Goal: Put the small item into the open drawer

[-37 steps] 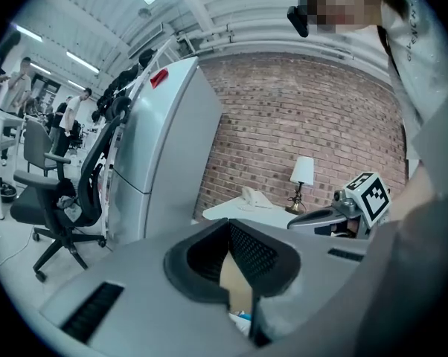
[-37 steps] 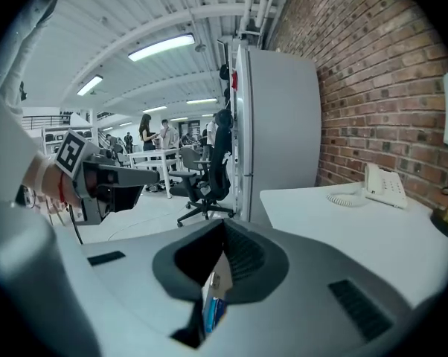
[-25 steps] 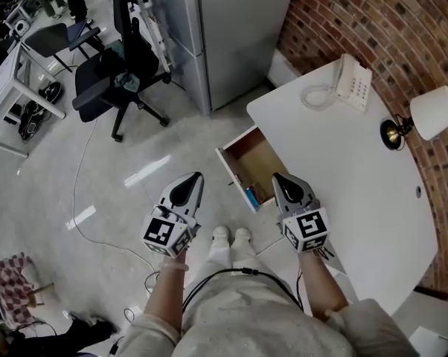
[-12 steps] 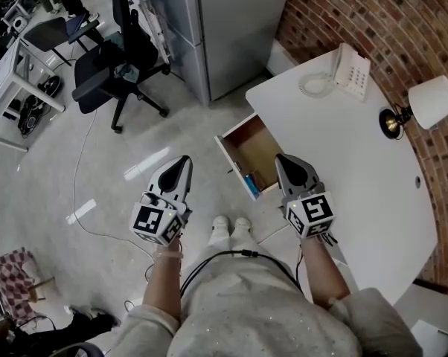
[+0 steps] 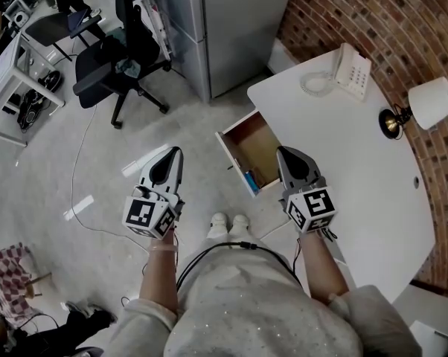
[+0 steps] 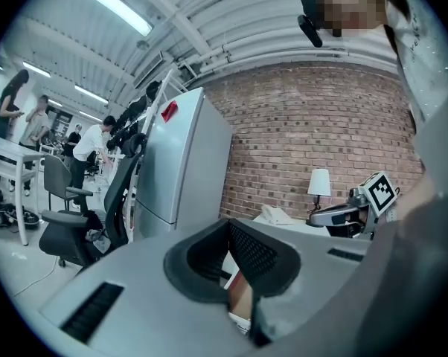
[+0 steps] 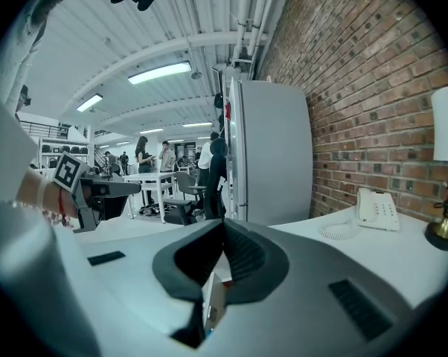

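At the desk's [image 5: 358,147] edge, the open drawer [image 5: 255,141] holds a small blue item [image 5: 251,179] in the corner nearest the person, prob. the task's thing. Left gripper [image 5: 173,153] & right gripper [image 5: 283,152] are both pinched closed w/ nothing between. Placing looks done; next move: just back away.

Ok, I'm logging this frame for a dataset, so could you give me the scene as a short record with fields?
left claw: shut, empty, over the floor
right claw: shut, empty, at the desk edge beside the drawer
drawer: open, with a blue object in its near corner
desk: white, holds a phone and a lamp
task state: nothing held; cannot tell whether the blue object is the small item
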Demonstrator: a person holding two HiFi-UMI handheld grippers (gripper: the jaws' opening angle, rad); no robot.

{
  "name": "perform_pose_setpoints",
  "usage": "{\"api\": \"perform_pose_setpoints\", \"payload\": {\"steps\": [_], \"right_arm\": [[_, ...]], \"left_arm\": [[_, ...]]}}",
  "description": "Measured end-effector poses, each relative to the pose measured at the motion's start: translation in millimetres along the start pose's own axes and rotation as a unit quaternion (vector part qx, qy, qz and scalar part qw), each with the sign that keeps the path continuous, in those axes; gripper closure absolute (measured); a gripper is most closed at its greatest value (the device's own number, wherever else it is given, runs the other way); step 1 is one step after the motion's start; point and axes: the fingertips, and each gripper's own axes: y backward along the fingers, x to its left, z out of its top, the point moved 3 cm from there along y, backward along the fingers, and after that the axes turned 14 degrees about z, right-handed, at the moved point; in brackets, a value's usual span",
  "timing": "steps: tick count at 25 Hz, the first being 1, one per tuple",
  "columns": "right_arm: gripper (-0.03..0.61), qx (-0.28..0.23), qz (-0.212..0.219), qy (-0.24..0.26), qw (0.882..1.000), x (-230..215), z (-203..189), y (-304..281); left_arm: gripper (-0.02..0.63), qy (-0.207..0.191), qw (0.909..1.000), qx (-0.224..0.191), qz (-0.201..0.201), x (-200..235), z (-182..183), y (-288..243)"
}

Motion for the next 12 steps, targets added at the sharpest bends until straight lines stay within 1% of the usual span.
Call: {"api": "perform_pose_setpoints", "payload": {"steps": [6, 12], "right_arm": [[0.572, -0.005, -0.001, -0.004, 1.000, -1.1, 1.3, -0.3], [0.572, -0.007, -0.002, -0.010, 1.000, -3.2, -1.1, -1.5]], "left_arm": [[0.607, 0.003, 1.0000, -0.006, 0.005, 3.6, 3.4, -2.1], [0.607, -0.009, 0.9999, -0.009, 0.005, 3.0, 6.4, -5.6]]}}
